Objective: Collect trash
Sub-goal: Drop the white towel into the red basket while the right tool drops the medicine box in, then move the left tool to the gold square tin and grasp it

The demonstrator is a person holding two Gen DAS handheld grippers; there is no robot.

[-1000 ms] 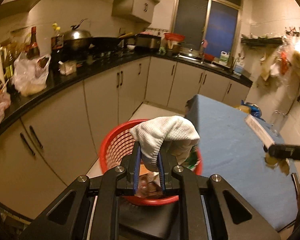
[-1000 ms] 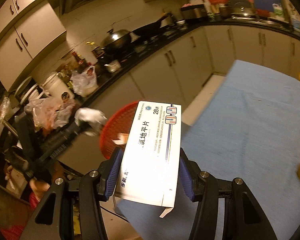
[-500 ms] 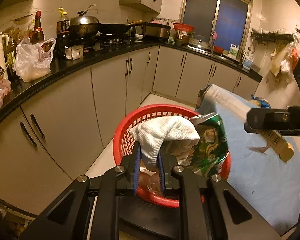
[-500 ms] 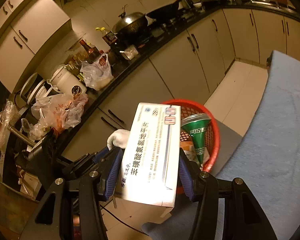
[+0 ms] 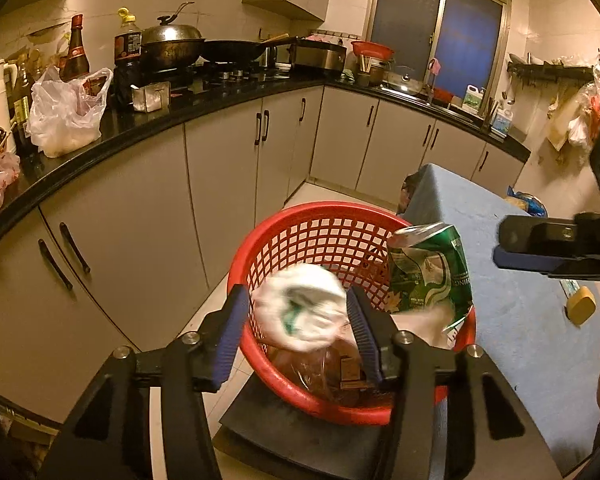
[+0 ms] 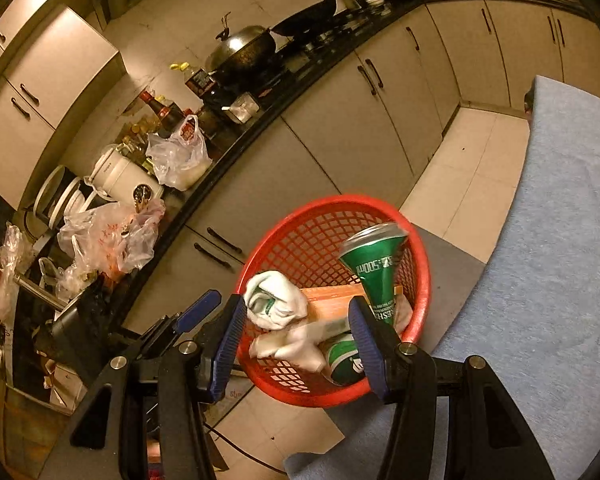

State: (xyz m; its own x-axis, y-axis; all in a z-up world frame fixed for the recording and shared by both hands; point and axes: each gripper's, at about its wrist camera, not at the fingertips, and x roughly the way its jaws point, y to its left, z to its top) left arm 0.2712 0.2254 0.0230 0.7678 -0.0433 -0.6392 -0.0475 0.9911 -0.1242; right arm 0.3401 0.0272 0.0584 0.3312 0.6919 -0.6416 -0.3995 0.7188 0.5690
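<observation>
— Grippers first: our left gripper (image 5: 298, 320) has its jaws spread wide and grips nothing; the white cloth wad (image 5: 302, 312) sits blurred between the fingers, seemingly loose and dropping toward the red basket (image 5: 320, 220).

— Our right gripper (image 6: 298, 332) is the same, jaws wide apart and empty. Below it, inside the basket (image 6: 332, 208), we see the cloth wad (image 6: 274, 300), a blurred pale box (image 6: 320, 326) lying across the heap, and the crushed green can (image 6: 376, 268) standing on end.

— Where does the basket stand?

— On a dark stool (image 5: 300, 436), just beside the edge of the blue-covered table (image 5: 512, 312).

— So how far along are we?

— We judge most of it is done: cloth, box, can and some wrappers are in the basket. On the table we still make out a small yellow object (image 5: 580, 300) near the edge and a yellow-and-blue packet (image 5: 526, 204) at the far end. Whether those count as trash we cannot tell, but they look like what is left.
</observation>
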